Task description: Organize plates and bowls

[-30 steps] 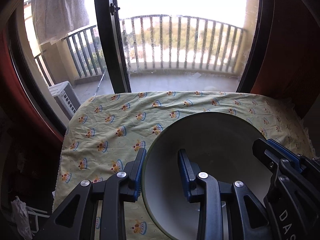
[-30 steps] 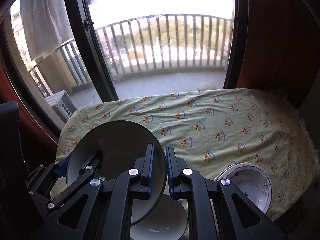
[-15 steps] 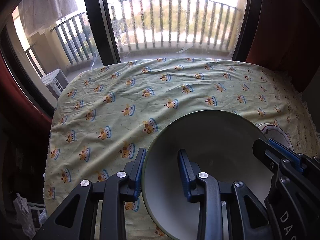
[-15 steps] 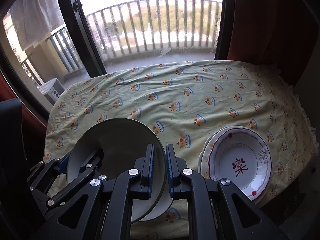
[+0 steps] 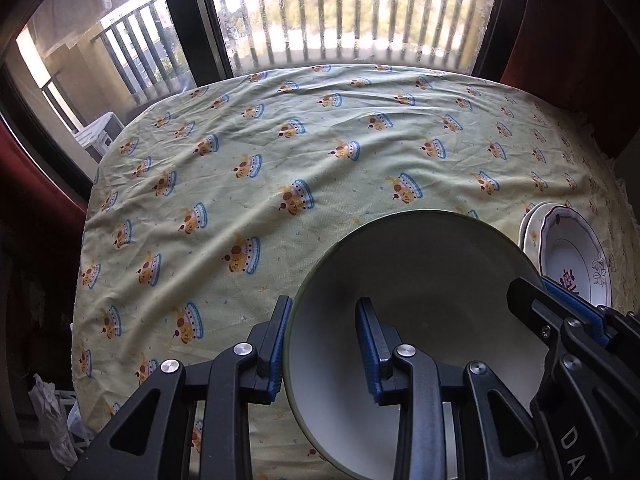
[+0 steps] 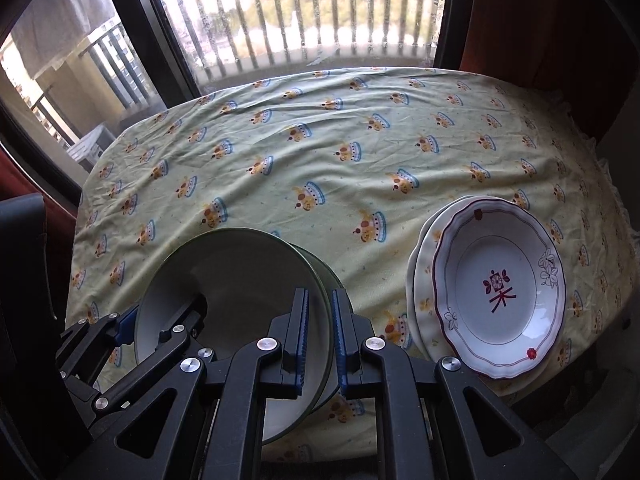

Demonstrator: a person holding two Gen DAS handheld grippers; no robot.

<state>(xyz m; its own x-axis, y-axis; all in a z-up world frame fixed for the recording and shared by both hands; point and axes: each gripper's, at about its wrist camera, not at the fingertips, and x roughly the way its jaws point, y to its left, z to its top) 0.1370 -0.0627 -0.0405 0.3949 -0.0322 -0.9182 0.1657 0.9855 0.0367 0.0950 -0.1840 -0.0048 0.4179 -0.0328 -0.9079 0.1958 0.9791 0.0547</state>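
tabletop point(image 5: 280, 152): biggest thing here, covered in a pale yellow-green cloth with little crown prints, wrinkled in spots. Window and balcony railing right behind it.

plates point(image 6: 496, 288): stack at the right side of the tabletop, lying flat. Top one is white with a scalloped maroon rim, a dark red flower mark in the middle and small flowers on the edge; a cream one peeks out under it on its left. The left wrist view only catches them point(image 5: 568, 256) at the far right.

bowl point(image 5: 420, 288): greenish rim, pale grey-white inside, held between both grippers near the front edge of the tabletop, well left of the plates. Round, so no real long axis; the open side tips toward the cameras instead of facing straight up. In the right wrist view point(image 6: 240, 280) a second green rim shows just behind its right edge, so there looks to be another bowl close under it. Can't tell if they touch.

left hand-held gripper point(image 5: 324, 344): pointing steeply down at the tabletop, clamped on the bowl's left rim, one blue pad outside and one inside.

right hand-held gripper point(image 6: 320, 332): also angled steeply down, jaws nearly together, pinching the bowl's right rim between the pads.
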